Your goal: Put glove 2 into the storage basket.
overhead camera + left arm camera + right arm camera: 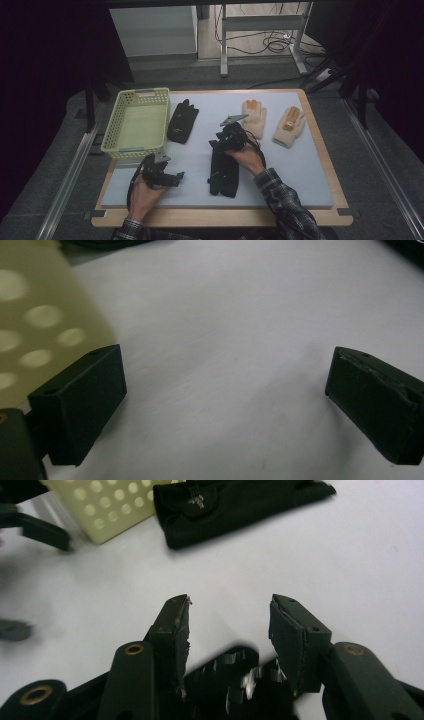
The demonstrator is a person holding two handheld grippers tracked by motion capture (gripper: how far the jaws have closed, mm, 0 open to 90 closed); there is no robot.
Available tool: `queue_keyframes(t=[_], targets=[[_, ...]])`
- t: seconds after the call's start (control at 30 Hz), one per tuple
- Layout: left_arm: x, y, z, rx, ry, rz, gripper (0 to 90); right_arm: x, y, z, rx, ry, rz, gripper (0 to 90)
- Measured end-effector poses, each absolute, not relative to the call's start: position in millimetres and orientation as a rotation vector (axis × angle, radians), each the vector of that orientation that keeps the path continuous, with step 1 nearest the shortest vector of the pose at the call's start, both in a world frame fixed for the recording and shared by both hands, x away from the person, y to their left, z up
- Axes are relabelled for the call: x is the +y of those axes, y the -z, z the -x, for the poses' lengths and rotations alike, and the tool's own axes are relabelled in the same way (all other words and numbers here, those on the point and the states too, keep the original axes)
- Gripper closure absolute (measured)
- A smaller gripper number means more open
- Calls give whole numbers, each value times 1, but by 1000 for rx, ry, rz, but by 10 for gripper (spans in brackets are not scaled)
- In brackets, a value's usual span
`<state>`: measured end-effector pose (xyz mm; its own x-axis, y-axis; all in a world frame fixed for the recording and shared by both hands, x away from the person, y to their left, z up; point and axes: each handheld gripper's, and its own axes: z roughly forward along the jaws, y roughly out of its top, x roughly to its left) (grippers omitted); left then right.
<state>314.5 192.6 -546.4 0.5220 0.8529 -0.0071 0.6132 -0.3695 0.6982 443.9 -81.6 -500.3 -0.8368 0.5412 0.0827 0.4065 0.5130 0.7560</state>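
Note:
A black glove (223, 172) lies lengthwise in the middle of the pale mat (300, 170). My right gripper (217, 143) hovers at its far end, open. In the right gripper view the gripper (230, 615) has its jaws apart, with the glove's fingertips (235, 675) low between them and not clamped. My left gripper (169, 172) rests at the front left, just in front of the basket (111, 131). Its jaws stand wide open over bare mat in the left gripper view (225, 390). A second black glove (182, 121) (235, 505) lies beside the basket.
The yellow-green perforated basket (105, 505) (35, 325) stands empty at the back left. Two cream gloves with orange patches (254, 117) (289, 126) lie at the back right. The mat sits on a wooden board (225, 216). A metal frame and cables are beyond the table.

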Motion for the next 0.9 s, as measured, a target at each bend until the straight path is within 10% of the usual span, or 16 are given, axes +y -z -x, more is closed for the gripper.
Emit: queue_keyframes(t=[0.8,0.9], targets=[[204,553,-316,1215,-421,-2087,21,45,520,-507,2645,-1137,-717,703],[205,553,-316,1215,-421,-2088,21,50,526,-509,2630,-1090,-740,839]])
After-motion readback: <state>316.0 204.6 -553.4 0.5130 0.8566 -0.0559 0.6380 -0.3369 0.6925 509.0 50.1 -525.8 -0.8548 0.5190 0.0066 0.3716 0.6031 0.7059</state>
